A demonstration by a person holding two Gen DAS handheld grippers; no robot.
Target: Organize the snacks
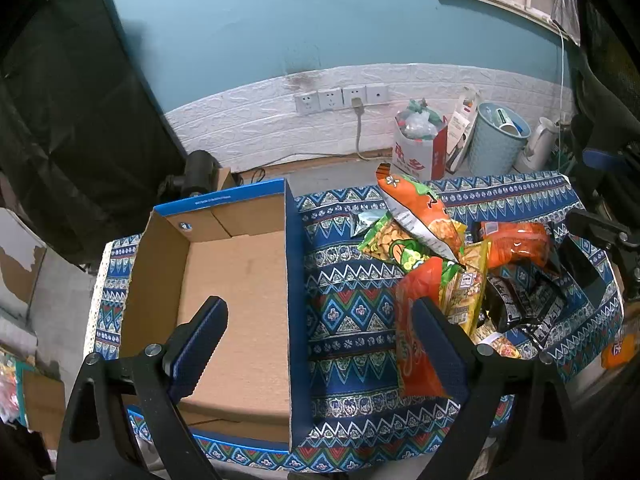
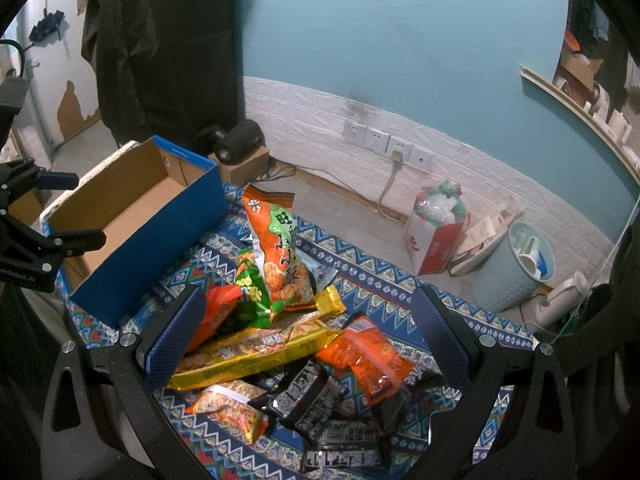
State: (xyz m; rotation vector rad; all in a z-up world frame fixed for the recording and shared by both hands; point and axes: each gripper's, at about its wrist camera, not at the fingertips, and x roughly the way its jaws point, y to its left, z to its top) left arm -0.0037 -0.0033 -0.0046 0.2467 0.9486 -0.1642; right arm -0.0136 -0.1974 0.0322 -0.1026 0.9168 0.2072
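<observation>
Matt brown cardboard inside the box [image 1: 236, 292], glossy blue print on its outer wall. Woven patterned cloth [image 1: 352, 320] over the tabletop. Shiny crinkled foil and plastic on the snack packets [image 2: 276, 256], at 3 o'clock from the box. Matt black plastic jaws with textured blue rubber pads [image 2: 172, 340].

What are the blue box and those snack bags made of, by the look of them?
The blue box looks like cardboard: a matte brown inside, with a printed blue outer face. The snack bags seem to be thin plastic or foil film: they are glossy and crinkled, and one shows a silvery inner edge.
</observation>
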